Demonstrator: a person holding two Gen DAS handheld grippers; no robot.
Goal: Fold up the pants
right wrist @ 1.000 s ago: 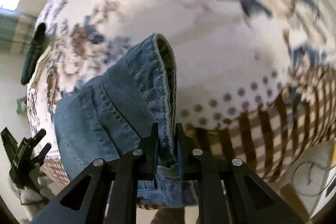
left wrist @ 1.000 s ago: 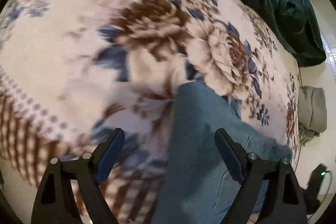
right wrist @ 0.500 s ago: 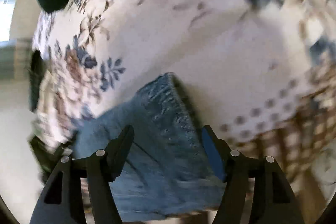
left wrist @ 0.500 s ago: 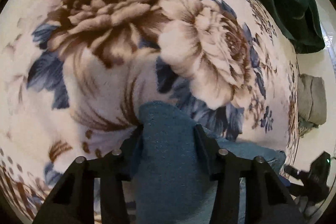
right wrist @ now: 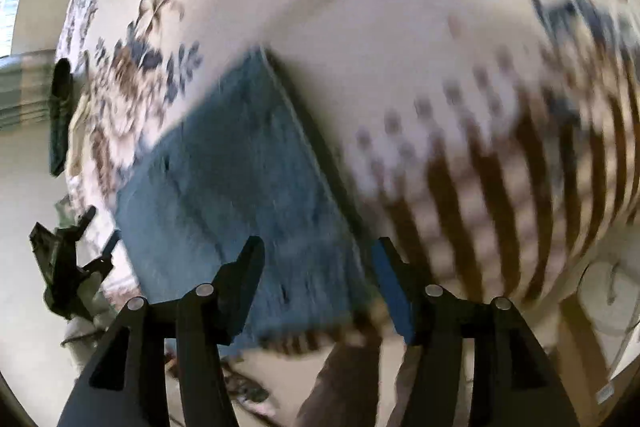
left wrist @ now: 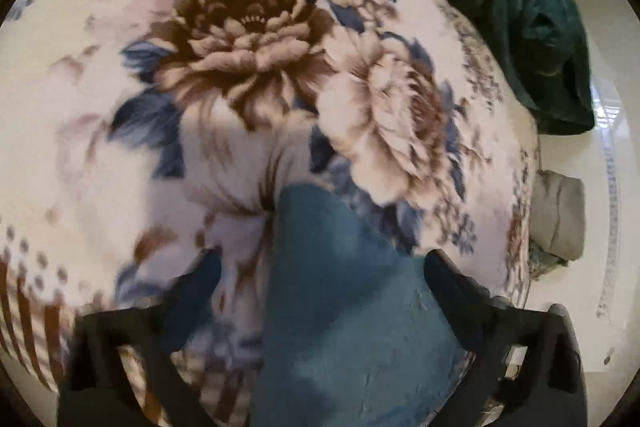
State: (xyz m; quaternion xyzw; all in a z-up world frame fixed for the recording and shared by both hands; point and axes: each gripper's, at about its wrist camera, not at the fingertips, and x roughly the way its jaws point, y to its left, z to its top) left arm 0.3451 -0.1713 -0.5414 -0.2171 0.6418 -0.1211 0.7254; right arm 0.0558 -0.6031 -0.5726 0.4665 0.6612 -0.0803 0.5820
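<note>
A: Where are the folded blue denim pants [left wrist: 344, 307]?

B: On the cream plush bed blanket with brown and blue flowers [left wrist: 248, 39]. In the left wrist view they fill the lower middle of the frame, one rounded corner reaching up toward the centre. In the right wrist view the pants [right wrist: 240, 195] run from the centre to the lower left, with a straight edge along their right side.

A: And the left tongs [left wrist: 320, 291]?

B: Spread wide and opening. The denim lies between them, but neither pad presses on it.

A: The right tongs [right wrist: 320, 283]?

B: Apart as well, closing, with the denim's lower edge between the fingers, not pinched.

A: Anything else on the bed?

B: A dark green crumpled blanket [left wrist: 516, 19] at upper right of the left view. Both views are blurred.
</note>
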